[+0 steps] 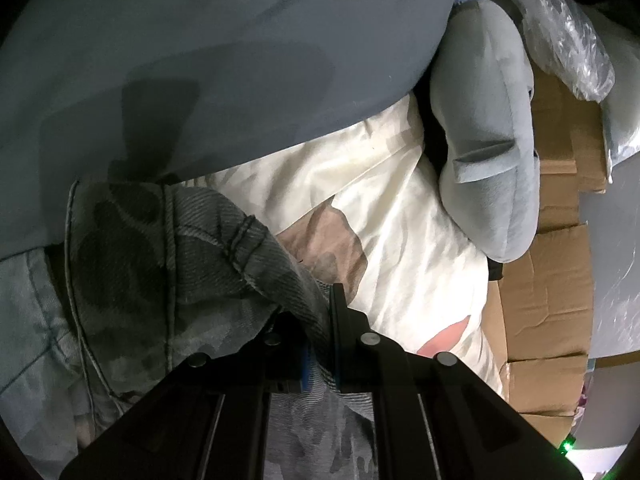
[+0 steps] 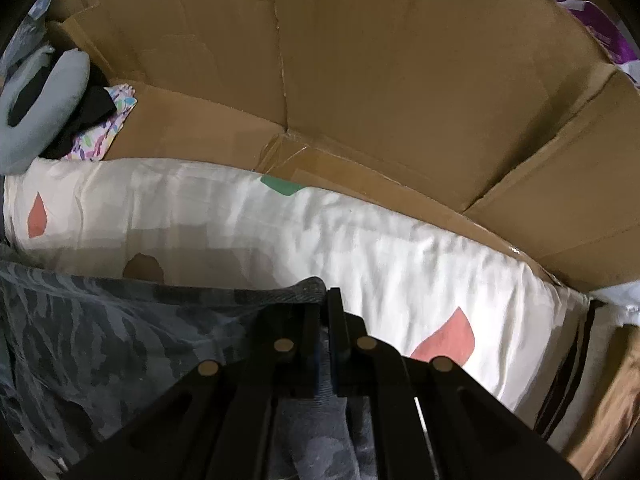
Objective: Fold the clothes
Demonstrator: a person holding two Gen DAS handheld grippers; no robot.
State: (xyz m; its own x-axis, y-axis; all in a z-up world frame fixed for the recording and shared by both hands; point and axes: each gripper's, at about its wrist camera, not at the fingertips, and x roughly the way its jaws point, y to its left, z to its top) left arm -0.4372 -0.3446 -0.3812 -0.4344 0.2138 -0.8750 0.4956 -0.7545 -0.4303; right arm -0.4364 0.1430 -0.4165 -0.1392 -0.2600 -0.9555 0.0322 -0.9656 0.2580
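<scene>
Both hand-held grippers clamped on same garment: grey-blue camo-print denim piece (image 1: pixel 168 248), prob. trousers or shorts (cannot tell which). Left hand-held gripper (image 1: pixel 320 312): jaws narrow, cloth pinched between them, seamed edge bunching up and over just left of the tips. Right hand-held gripper (image 2: pixel 324 308): jaws narrow too, pinching a hemmed corner of the denim; rest of the cloth trails back and left from the tips. Landmark = white bedsheet (image 2: pixel 360 248) w/ pink drop prints: the denim lies on its near part, sheet runs on bare past the tips to the cardboard (image 2: pixel 360 80) at its far edge. Plush toy (image 1: pixel 488 128) and a grey-blue cover (image 1: pixel 200 60) sit at the sheet's far side in left view, clear of the denim. Judgement: garment's long axis not settled by these views; both grips at an edge, neither hand clearly nearer. Fits either spreading flat or carrying a fold over.
</scene>
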